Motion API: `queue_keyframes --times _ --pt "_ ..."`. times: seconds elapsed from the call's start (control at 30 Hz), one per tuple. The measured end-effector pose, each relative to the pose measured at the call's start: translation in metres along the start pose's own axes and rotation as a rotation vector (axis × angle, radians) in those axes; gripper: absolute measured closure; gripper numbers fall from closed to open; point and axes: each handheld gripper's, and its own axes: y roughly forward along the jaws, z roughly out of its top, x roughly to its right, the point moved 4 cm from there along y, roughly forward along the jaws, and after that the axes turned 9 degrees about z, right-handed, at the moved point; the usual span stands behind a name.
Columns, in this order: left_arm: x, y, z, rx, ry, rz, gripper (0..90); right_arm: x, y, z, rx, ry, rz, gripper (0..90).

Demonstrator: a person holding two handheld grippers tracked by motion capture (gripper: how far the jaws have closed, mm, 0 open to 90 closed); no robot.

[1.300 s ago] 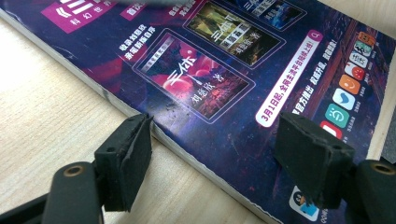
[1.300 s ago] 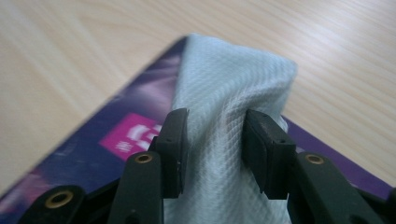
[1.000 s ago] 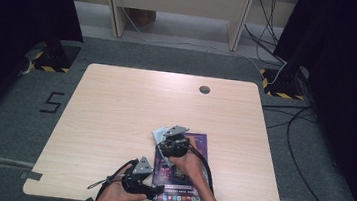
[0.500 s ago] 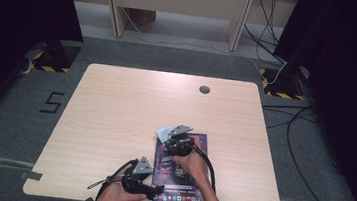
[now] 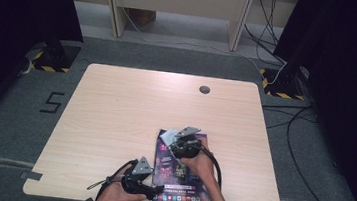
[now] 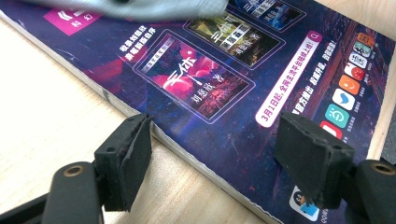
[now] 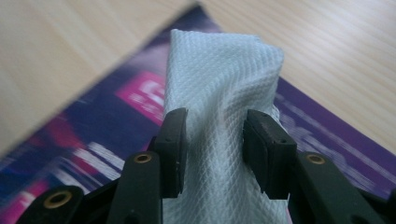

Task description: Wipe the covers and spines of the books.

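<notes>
My right gripper (image 7: 215, 154) has the white cloth (image 7: 219, 70) bunched between its jaws, which stand roughly a third open with both pads against the waffle-textured fabric. They have just been opening a touch, with the cloth still between them, so I judge my grip to be a little looser than it was, though the fabric has not slipped out. Over the last second this hand has also slid a short way across the far end of the purple book (image 5: 183, 181), and the cloth now sits on the cover's far left corner, its free end folded over near the edge where the cover meets the table (image 5: 114, 114). I read that as one stroke of wiping the cover reaching the corner, with most of the cover nearer to me yet to be passed over. My left gripper (image 6: 219, 140) has not moved: its jaws stand wide and hold nothing, straddling the book's near left edge, one pad (image 6: 128, 158) down beside the page block on the wood and the other over the printed cover. Whether that pad actually presses on the cover I cannot tell. Kept there, it should stop the book sliding as I wipe, but with the grip eased I must watch that the cloth does not drag free.
</notes>
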Motion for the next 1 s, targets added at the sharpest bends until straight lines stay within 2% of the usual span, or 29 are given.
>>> queue_keyframes --times 0.1,0.17,0.2,0.27,0.33,0.4,0.43,0.6,0.73,0.83,0.87,0.93,1.0 --pt "0.0 0.0 0.0 0.001 0.0 -0.001 26.4 0.022 -0.014 -0.012 -0.005 0.049 -0.059 59.7" --pt "0.0 0.0 0.0 0.002 -0.001 0.001 26.3 0.031 -0.02 -0.018 0.002 0.082 -0.073 59.7" --pt "0.0 0.0 0.0 0.002 0.0 0.0 26.3 0.033 -0.022 -0.021 0.009 0.096 -0.074 60.1" --pt "0.0 0.0 0.0 -0.002 0.004 0.0 26.3 0.03 -0.022 -0.021 0.016 0.092 -0.082 61.5" --pt "0.0 0.0 0.0 -0.001 0.001 0.0 26.3 0.023 -0.019 -0.018 0.001 0.058 -0.102 62.0" --pt "0.0 0.0 0.0 0.004 -0.002 0.0 26.3 0.009 -0.013 -0.013 0.007 0.041 -0.043 62.0" --pt "0.0 0.0 0.0 0.003 -0.001 -0.001 26.3 -0.003 -0.006 -0.009 0.013 0.021 -0.014 62.0" --pt "0.0 0.0 0.0 0.005 -0.003 0.0 26.3 -0.039 0.007 0.002 0.005 -0.068 0.067 62.0" --pt "0.0 0.0 0.0 0.007 -0.002 -0.002 26.1 -0.049 0.008 0.002 -0.012 -0.093 0.111 61.7" --pt "0.0 0.0 0.0 0.005 0.0 -0.004 26.1 -0.044 0.006 0.0 -0.01 -0.065 0.127 59.3" --pt "0.0 0.0 0.0 0.007 0.0 -0.003 26.1 -0.04 0.004 -0.001 -0.012 -0.06 0.119 58.9" --pt "0.0 0.0 -0.001 0.006 0.003 0.0 26.1 -0.03 0.0 -0.003 -0.022 -0.054 0.083 59.0" --pt "0.0 0.0 0.0 0.004 0.002 -0.001 26.1 -0.01 -0.009 -0.009 -0.03 -0.024 0.016 59.0"
